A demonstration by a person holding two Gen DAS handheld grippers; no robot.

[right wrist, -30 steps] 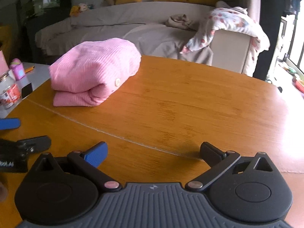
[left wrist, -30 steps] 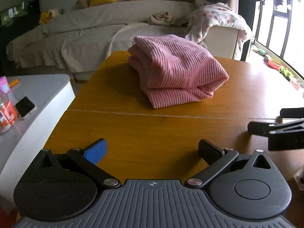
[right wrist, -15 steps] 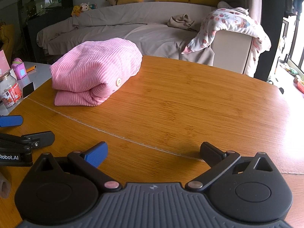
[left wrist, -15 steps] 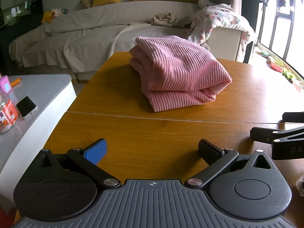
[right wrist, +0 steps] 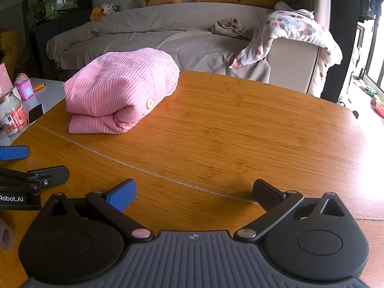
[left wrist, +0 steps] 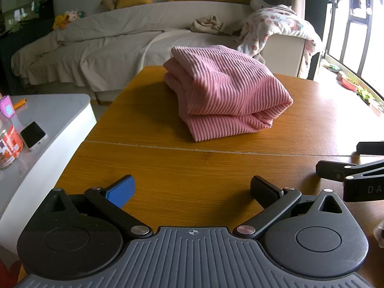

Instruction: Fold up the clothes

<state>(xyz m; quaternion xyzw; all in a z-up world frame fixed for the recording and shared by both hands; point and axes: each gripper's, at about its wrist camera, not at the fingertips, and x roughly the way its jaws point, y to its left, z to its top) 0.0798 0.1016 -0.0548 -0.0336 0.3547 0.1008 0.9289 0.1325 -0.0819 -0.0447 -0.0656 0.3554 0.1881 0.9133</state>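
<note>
Left wrist: left gripper [left wrist: 192, 189] hovering over wooden surface [left wrist: 168, 168], jaws apart & empty; folded pink garment [left wrist: 225, 98] lying ahead, well apart.
Right wrist: right gripper [right wrist: 194, 192] hovering w/ jaws apart, empty; garment sitting far-left on surface

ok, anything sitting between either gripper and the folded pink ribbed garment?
Nothing visible. Only bare wooden table lies between the open left gripper and the folded pink ribbed garment, and likewise ahead of the open right gripper.
</note>
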